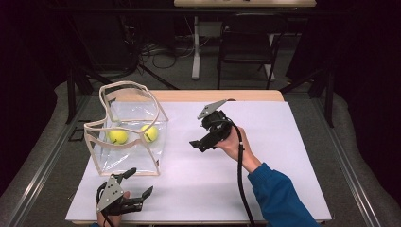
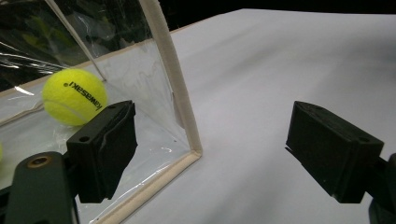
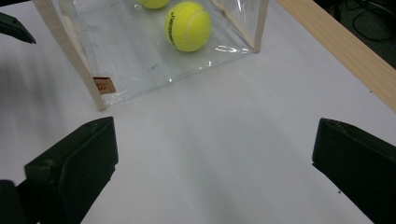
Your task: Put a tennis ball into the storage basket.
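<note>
Both claws gape wide with nothing between the jaws: left gripper (image 1: pixel 137 182) low at the table's near edge, just beside the bag (image 1: pixel 130 135); right gripper (image 1: pixel 198 144) raised over mid-table, facing that bag. Two balls (image 1: pixel 118 136) (image 1: pixel 149 133) sit side by side inside the clear bag on the white sheet (image 1: pixel 265 161).
</note>
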Tool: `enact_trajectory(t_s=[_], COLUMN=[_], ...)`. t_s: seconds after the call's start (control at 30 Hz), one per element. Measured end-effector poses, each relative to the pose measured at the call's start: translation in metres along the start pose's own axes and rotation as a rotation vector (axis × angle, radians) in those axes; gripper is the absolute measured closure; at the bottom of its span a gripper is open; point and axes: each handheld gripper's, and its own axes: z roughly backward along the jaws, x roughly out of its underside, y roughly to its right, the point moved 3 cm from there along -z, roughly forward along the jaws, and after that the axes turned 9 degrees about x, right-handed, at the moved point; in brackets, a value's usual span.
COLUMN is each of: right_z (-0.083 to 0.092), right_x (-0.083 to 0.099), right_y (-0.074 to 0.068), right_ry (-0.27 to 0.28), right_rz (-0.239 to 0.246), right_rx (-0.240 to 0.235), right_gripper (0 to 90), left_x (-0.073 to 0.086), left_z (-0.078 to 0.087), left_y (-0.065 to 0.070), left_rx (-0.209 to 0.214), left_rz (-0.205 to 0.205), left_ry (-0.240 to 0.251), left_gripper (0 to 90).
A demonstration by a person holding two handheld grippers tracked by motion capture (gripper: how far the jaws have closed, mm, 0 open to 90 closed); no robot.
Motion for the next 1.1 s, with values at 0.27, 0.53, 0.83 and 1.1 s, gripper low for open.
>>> enact_trajectory(t_s=[0.27, 0.53, 0.83, 1.1], right_z=[0.009, 0.019, 0.03, 0.039], right_x=[0.014, 0.037, 0.067, 0.091], right_y=[0.003, 0.009, 0.013, 0.015], right_ry=[0.0, -0.005, -0.011, -0.006], right_rz=[-0.011, -0.034, -0.055, -0.078], right_rx=[0.02, 0.04, 0.065, 0.088], right_gripper=[0.0, 0.0, 0.0, 0.0], left_x=[0.0, 0.0, 0.0, 0.0], left_z=[0.0, 0.0, 0.0, -0.001], left_y=[0.0, 0.0, 0.0, 0.0], left_rx=[0.002, -0.001, -0.004, -0.005], left_rz=[-0.002, -0.003, -0.003, -0.002], left_ry=[-0.004, -0.006, -0.012, -0.015], left_gripper=[15.9, 15.9, 15.9, 15.9])
